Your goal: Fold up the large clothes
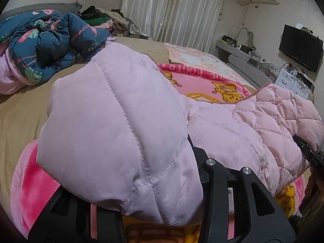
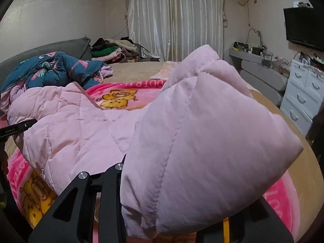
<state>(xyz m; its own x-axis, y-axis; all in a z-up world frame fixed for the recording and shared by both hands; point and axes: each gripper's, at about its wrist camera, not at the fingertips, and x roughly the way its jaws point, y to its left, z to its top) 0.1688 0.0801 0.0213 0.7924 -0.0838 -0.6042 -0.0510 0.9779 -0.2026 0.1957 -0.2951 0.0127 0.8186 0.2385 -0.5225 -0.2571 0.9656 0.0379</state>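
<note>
A pale pink quilted jacket (image 1: 121, 121) lies across a pink cartoon blanket (image 1: 202, 83) on the bed. My left gripper (image 1: 162, 212) is shut on a puffy part of the jacket, which drapes over and hides its fingertips. In the right wrist view the jacket (image 2: 202, 141) bulges the same way over my right gripper (image 2: 172, 218), which is shut on it. The blanket shows there too (image 2: 121, 95). Each gripper's black tip shows at the edge of the other view: the right one (image 1: 307, 151), the left one (image 2: 18, 128).
A crumpled blue flamingo-print quilt (image 1: 50, 44) lies at the far left of the tan bed (image 1: 20, 117). A pile of clothes (image 2: 113, 50) sits by the curtain. White drawers (image 2: 303, 93), a grey shelf (image 2: 261, 68) and a TV (image 2: 303, 26) stand right.
</note>
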